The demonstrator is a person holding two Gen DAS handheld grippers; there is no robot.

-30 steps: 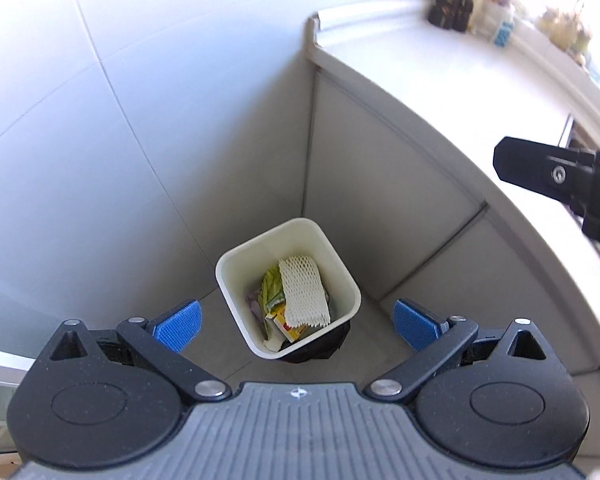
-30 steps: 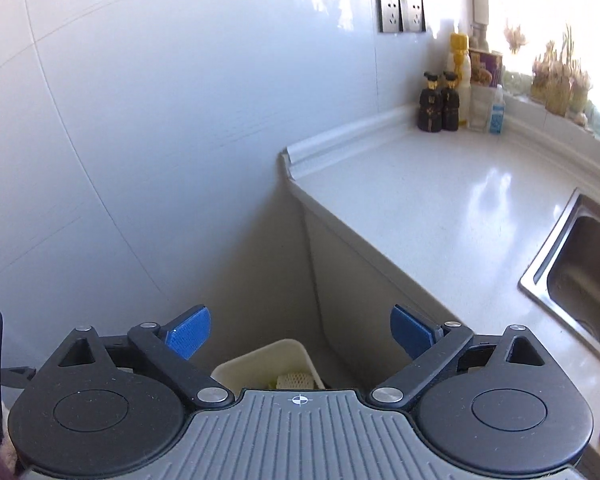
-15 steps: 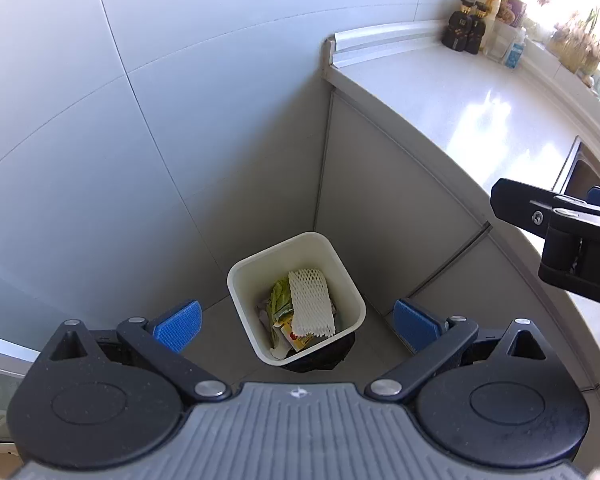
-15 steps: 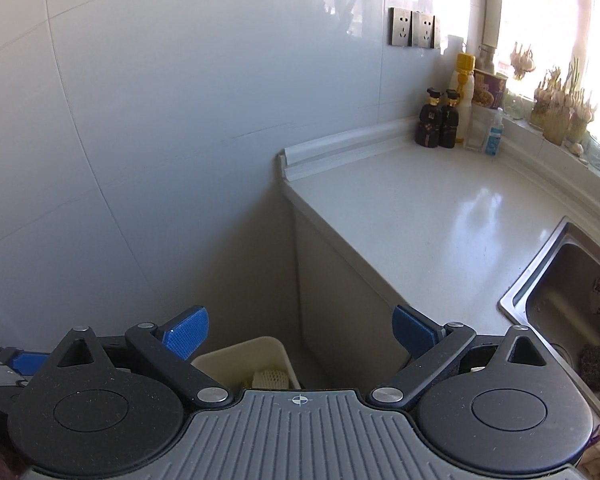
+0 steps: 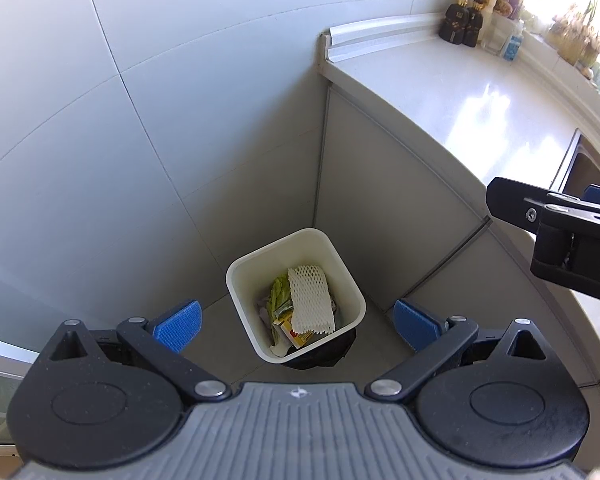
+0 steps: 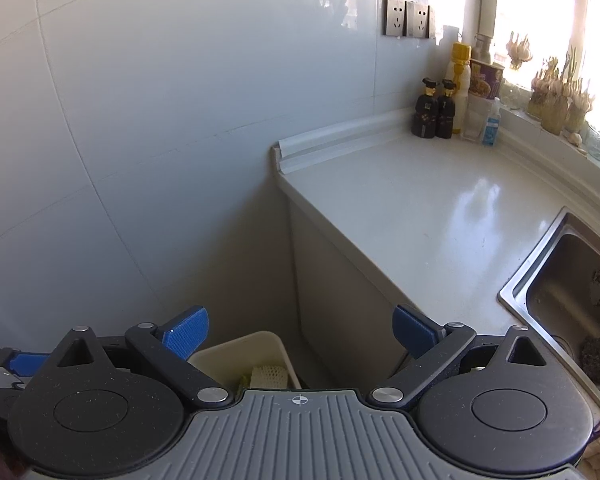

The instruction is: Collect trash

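Note:
A cream square bin (image 5: 236, 280) stands on the floor in the corner between the tiled wall and the cabinet side. Inside lie a white foam net (image 5: 311, 298), green and yellow wrappers (image 5: 280, 300) and other scraps. High above the bin my left gripper (image 5: 296, 326) is open, nothing between its blue pads. My right gripper (image 6: 298, 330) is open and empty too, above the counter's edge; the bin (image 6: 236, 350) shows partly below it. The right gripper's black body (image 5: 560, 236) juts in at the right of the left wrist view.
A white counter (image 6: 420, 208) runs to the right, with dark bottles (image 6: 436, 110), a yellow-capped bottle and jars at its back corner. A steel sink (image 6: 572, 280) lies at the right. Garlic bulbs line the windowsill. Grey wall tiles fill the left.
Both grippers have risen and drawn back from the bin, which looks smaller now. More of the counter, sink and wall sockets has come into view. Both stay open.

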